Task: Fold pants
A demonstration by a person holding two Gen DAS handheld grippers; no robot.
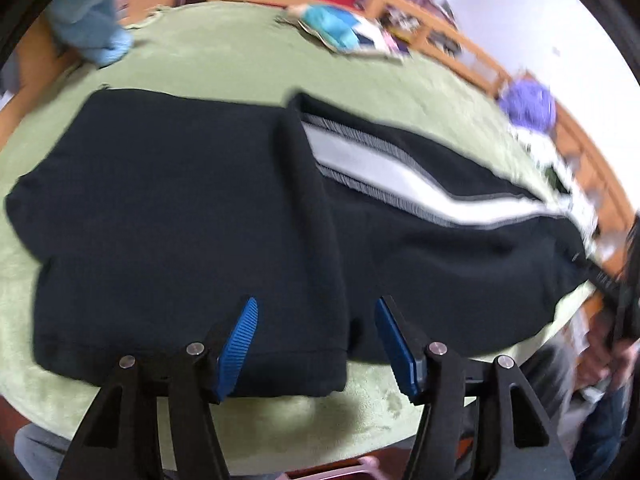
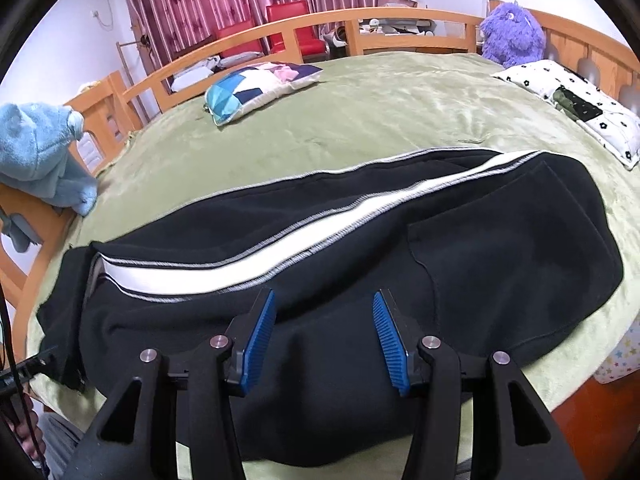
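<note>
We judge the pants (image 2: 320, 264) soft, floppy fleece, best pinched at a folded edge; the left hand-held gripper (image 1: 316, 344) and the right hand-held gripper (image 2: 324, 340) are both released, nothing between their jaws.

Black pants (image 2: 320, 264) with white side stripe lie partly folded, flat.

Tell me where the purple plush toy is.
The purple plush toy sits top right in the right wrist view, against the wooden bed rail, behind the flowered pillow.
</note>
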